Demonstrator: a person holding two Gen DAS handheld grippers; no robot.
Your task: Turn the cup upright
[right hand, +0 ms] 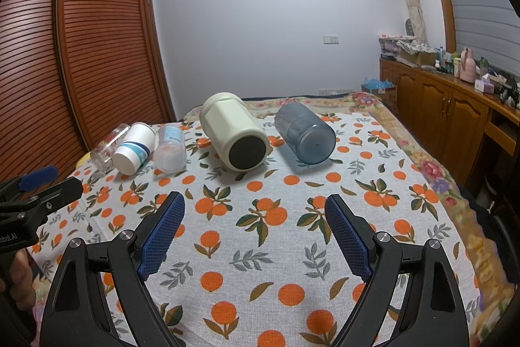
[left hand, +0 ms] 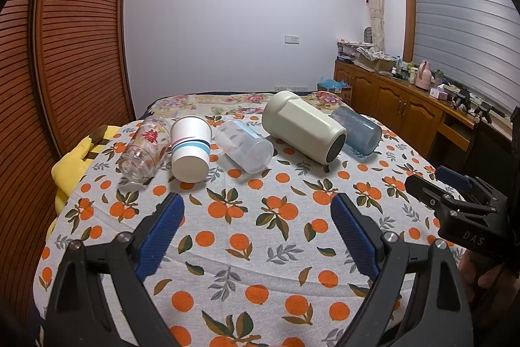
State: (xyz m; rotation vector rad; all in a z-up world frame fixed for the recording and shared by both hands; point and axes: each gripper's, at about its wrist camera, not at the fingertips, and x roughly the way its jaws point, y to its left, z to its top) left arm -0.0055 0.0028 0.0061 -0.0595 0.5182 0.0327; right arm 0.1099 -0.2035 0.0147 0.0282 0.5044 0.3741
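Several cups lie on their sides in a row on the orange-print cloth (left hand: 260, 249): a clear glass with red print (left hand: 143, 148), a white paper cup with blue stripes (left hand: 190, 148), a frosted clear plastic cup (left hand: 245, 145), a large cream cup (left hand: 302, 127) and a blue translucent cup (left hand: 360, 130). In the right wrist view the cream cup (right hand: 235, 132) and blue cup (right hand: 305, 132) lie nearest. My left gripper (left hand: 256, 204) is open and empty, short of the row. My right gripper (right hand: 255, 204) is open and empty, also short of the cups.
A yellow plush toy (left hand: 70, 165) lies at the table's left edge. A slatted wooden wardrobe (left hand: 65, 54) stands at the left. A wooden sideboard (left hand: 399, 106) with clutter runs along the right wall. A floral bedspread (right hand: 432, 171) borders the cloth.
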